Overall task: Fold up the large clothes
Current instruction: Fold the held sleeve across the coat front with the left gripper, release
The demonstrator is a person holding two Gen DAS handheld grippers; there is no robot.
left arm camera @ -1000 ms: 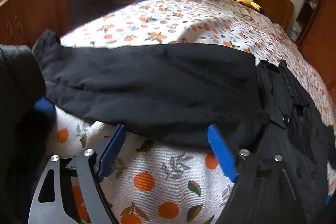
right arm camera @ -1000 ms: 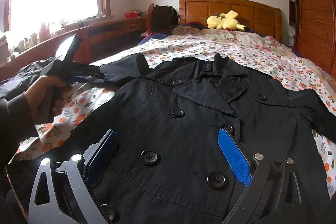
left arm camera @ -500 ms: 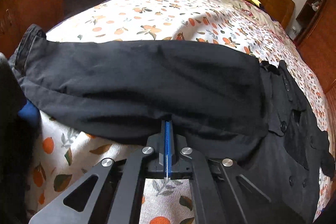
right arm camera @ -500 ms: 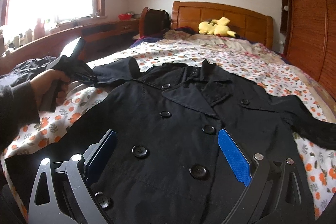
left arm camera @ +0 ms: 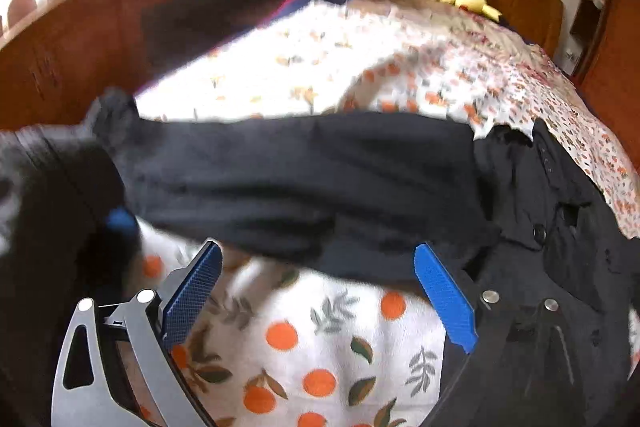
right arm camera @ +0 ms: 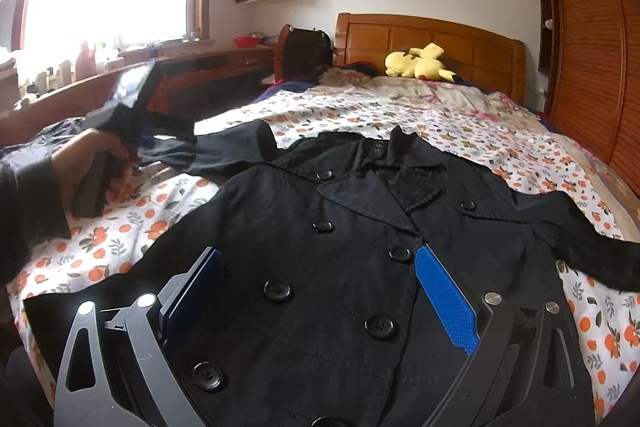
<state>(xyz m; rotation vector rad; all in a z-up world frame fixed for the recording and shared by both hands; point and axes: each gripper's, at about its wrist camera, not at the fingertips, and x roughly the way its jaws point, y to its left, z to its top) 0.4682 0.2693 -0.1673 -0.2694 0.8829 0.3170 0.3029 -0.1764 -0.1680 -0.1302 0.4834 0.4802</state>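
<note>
A black double-breasted coat (right arm camera: 340,227) lies face up, buttoned, on the orange-print bedspread (left arm camera: 320,339). Its sleeve (left arm camera: 300,171) stretches sideways across the left wrist view. My left gripper (left arm camera: 316,255) hovers at the sleeve's near edge, jaws opening wide; the blue pads (left arm camera: 444,299) do not press the cloth. The picture is blurred by motion. In the right wrist view a hand (right arm camera: 92,163) holds that gripper at the sleeve end. My right gripper (right arm camera: 320,259) stands open above the coat's front, with nothing gripped. The other sleeve (right arm camera: 592,251) lies out to the right.
A yellow plush toy (right arm camera: 420,63) rests by the wooden headboard (right arm camera: 432,39). A wooden desk (right arm camera: 180,67) runs along the left under the window, with a dark chair (right arm camera: 308,55) at its end. A slatted wardrobe (right arm camera: 592,47) stands on the right.
The left gripper, shut on the sleeve's near edge half a second ago, has opened and drawn back upward, letting the cloth go. The right gripper has risen slightly over the coat.
</note>
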